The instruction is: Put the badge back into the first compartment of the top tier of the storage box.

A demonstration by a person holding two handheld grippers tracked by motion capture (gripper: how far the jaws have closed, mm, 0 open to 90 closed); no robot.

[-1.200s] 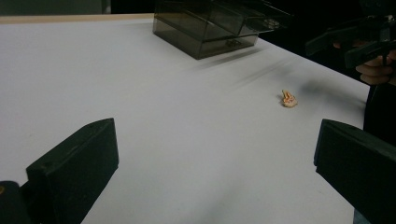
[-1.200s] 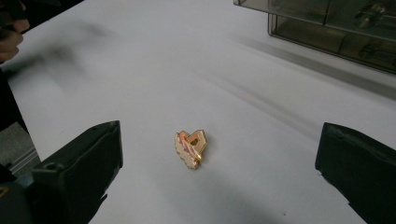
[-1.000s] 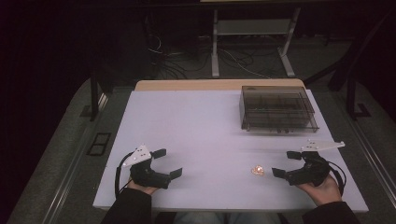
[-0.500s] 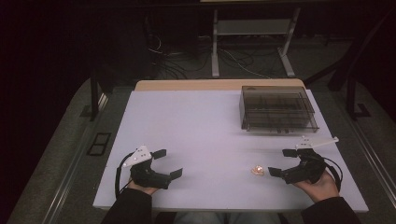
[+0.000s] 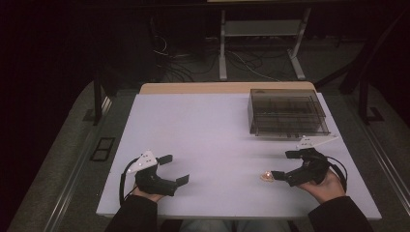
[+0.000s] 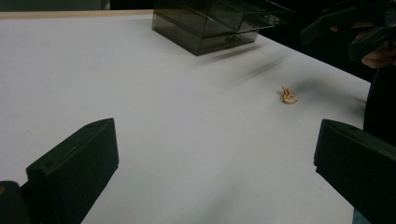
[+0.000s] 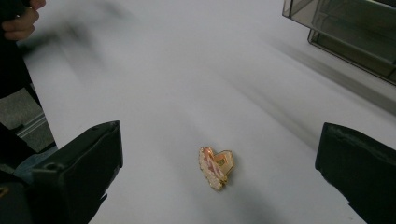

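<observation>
A small orange and pink clip-like piece (image 5: 266, 175) lies on the white table (image 5: 217, 135), near its front right. My right gripper (image 5: 283, 165) is open just right of the piece, and its nearer jaw tip is almost touching it. In the right gripper view the piece (image 7: 217, 167) lies on the table between the two wide-apart jaws of the right gripper (image 7: 219, 135). My left gripper (image 5: 175, 169) stands open at the front left, nothing between its jaws. In the left gripper view, the left gripper (image 6: 217, 140) faces the piece (image 6: 289, 95), which lies far ahead.
A smoky see-through box (image 5: 285, 112) with compartments stands at the back right of the table; the same box (image 6: 210, 23) shows far off in the left gripper view. A wooden edge (image 5: 222, 88) runs along the table's far side. Dark floor and cables lie beyond.
My right gripper has moved a little left toward the small piece, bringing its nearer jaw up beside it. The left gripper has stayed put.
</observation>
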